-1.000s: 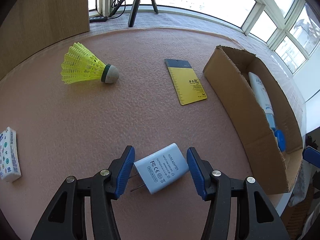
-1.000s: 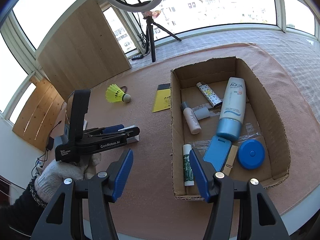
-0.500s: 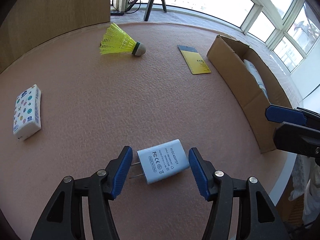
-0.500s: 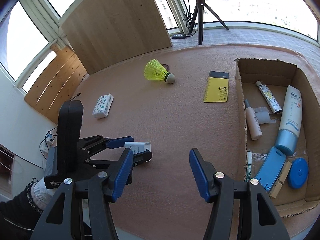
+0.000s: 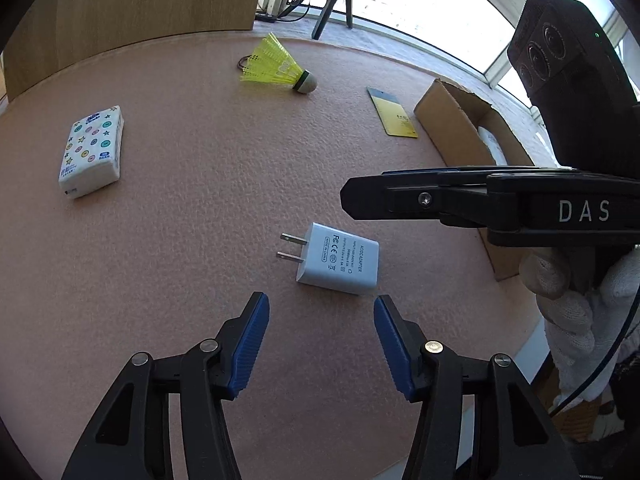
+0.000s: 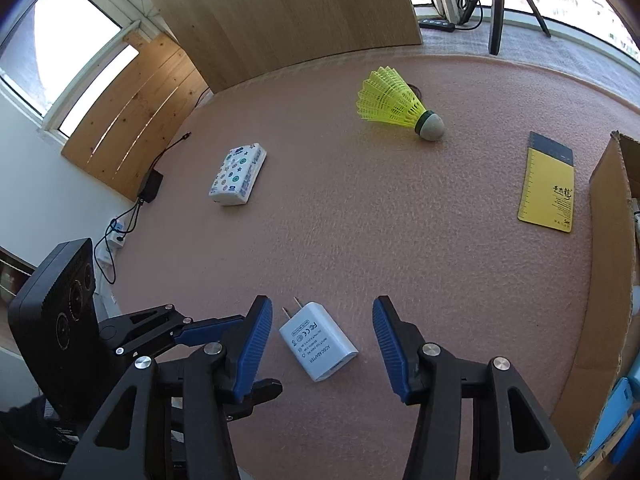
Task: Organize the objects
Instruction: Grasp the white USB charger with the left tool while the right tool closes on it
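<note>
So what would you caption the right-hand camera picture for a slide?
Right gripper closing around a white power adapter lying on the table, pads not yet touching.

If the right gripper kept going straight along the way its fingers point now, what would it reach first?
Most likely the white power adapter, lying flat on the pink table mat between the right gripper's closing, still untouching fingers. Depth is hard to judge through the fisheye lens.

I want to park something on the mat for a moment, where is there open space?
Bare mat lies between the tissue pack, the shuttlecock and the yellow notepad. It is crowded at the near edge: both grippers, jaws closing, flank the white charger, and the cardboard box fills the right.
</note>
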